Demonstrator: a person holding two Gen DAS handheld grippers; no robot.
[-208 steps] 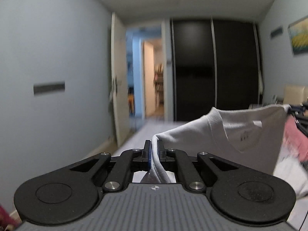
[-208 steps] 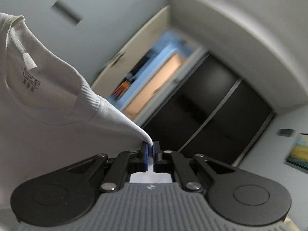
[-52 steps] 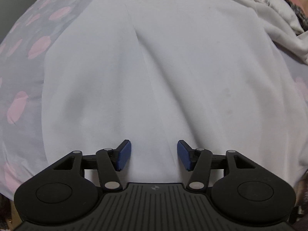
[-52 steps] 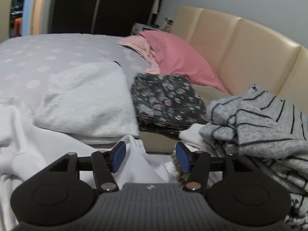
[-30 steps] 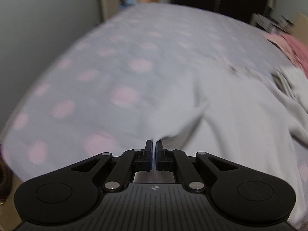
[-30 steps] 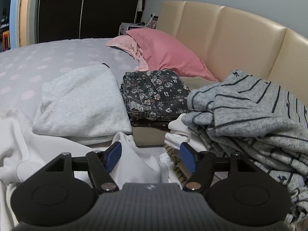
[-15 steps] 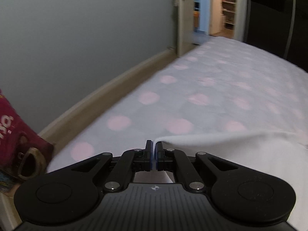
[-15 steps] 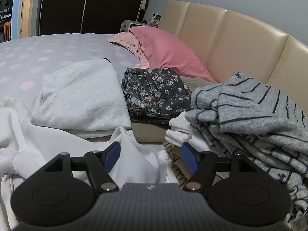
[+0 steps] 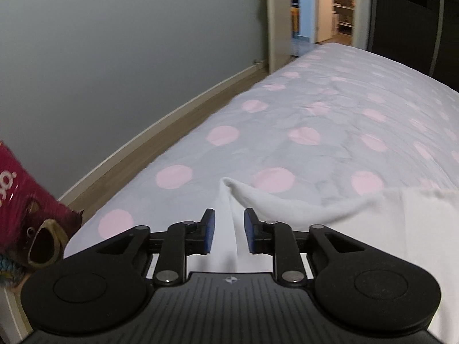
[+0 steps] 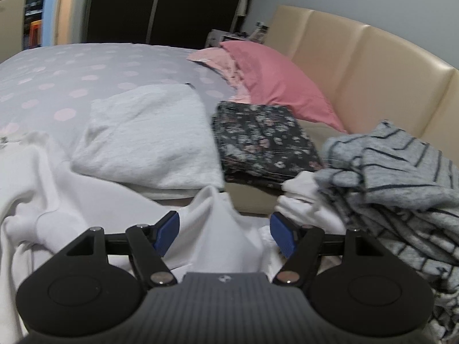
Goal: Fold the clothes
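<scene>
Clothes lie all over the bed (image 9: 330,109), which has a grey cover with pink dots. The left tongs (image 9: 228,230) are opening, and a corner of the white shirt (image 9: 287,200) lies between the blue pads (image 9: 208,229) without being pinched. The shirt spreads flat on the bed to the right of those tongs. A red bag with a bear face (image 9: 25,215) stands at the left edge, beside the bed. The right tongs (image 10: 225,233) are wide open and hold nothing; a bump of white cloth (image 10: 218,223) sits between them, and you cannot tell if it touches the pads. Past them lie a folded pale grey top (image 10: 149,137), a folded dark flowery piece (image 10: 266,143) just beside it, and a grey striped heap (image 10: 401,177) on the right. A pink pillow (image 10: 272,86) leans near the tan headboard (image 10: 373,66).
</scene>
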